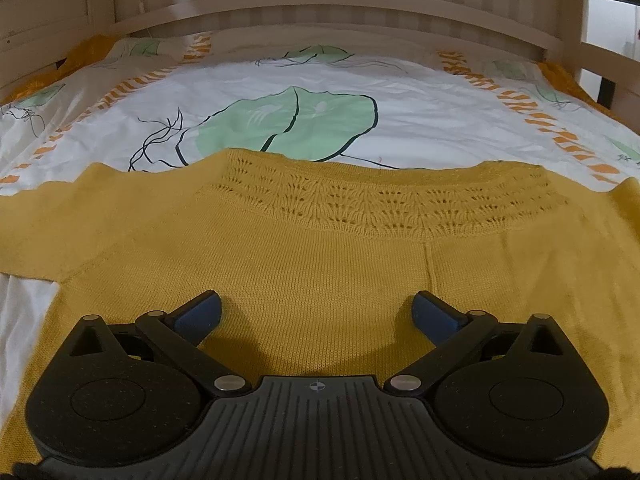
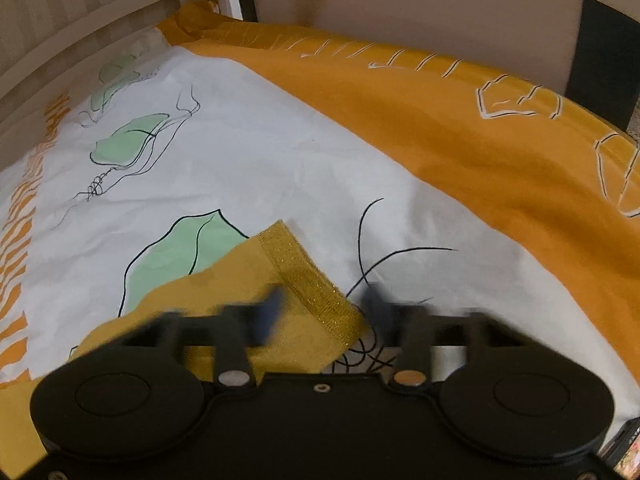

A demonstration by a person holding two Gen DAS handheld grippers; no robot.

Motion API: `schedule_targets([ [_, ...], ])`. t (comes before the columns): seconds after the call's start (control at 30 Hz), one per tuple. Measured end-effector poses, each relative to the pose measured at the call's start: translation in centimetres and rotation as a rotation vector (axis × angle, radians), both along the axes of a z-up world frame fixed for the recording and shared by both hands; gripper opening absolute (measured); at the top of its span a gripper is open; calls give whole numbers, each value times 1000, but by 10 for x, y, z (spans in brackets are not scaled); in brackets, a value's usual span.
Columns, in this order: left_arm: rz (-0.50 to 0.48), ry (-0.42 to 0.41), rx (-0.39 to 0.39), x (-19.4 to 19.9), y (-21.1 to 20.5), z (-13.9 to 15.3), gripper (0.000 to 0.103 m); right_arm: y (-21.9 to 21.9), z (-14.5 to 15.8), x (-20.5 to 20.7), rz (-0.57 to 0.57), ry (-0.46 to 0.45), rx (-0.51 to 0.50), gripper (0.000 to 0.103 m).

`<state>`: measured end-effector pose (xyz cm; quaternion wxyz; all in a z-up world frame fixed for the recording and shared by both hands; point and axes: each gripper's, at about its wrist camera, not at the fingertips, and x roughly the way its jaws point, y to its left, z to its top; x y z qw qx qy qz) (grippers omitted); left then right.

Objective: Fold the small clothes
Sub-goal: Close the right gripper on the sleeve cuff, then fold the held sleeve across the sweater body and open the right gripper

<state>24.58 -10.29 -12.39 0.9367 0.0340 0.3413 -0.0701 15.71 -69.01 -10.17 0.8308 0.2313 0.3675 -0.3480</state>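
Note:
A mustard yellow knit sweater (image 1: 320,240) lies flat on the bed, its lace-patterned neckline away from me and its sleeves spread to both sides. My left gripper (image 1: 316,312) is open, low over the sweater's body, holding nothing. In the right wrist view a sleeve (image 2: 248,280) of the sweater lies on the sheet, ending in a glittery gold cuff (image 2: 316,284). My right gripper (image 2: 324,308) is open and blurred by motion. Its fingers stand on either side of the cuff, without gripping it.
The bed has a white sheet with green leaf prints (image 1: 296,120) and orange borders. A wooden headboard (image 1: 340,12) stands at the far end. An orange blanket (image 2: 460,128) runs along the right side of the bed.

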Motion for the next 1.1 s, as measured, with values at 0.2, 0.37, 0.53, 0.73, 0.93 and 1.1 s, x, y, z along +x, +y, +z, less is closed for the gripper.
schedule_targets([
  [0.2,1,-1,1,0,-1,0,103,11,15,4,86,-15,5,9],
  [0.37,0,5,-1,1,0,0,103,35,55,1,151,-110,7,9],
  [0.53,0,11,-6,1,1,1,103,76,109,8,267,-216,31,9],
  [0.73,-3,21,-20,3,3,1,103,151,157,32,442,-330,107,9],
  [0.93,-74,90,-16,2,16,14,102,238,166,61,629,-379,192,9],
  [1.1,-26,87,-90,-17,57,27,101,303,149,75,756,-383,268,9],
])
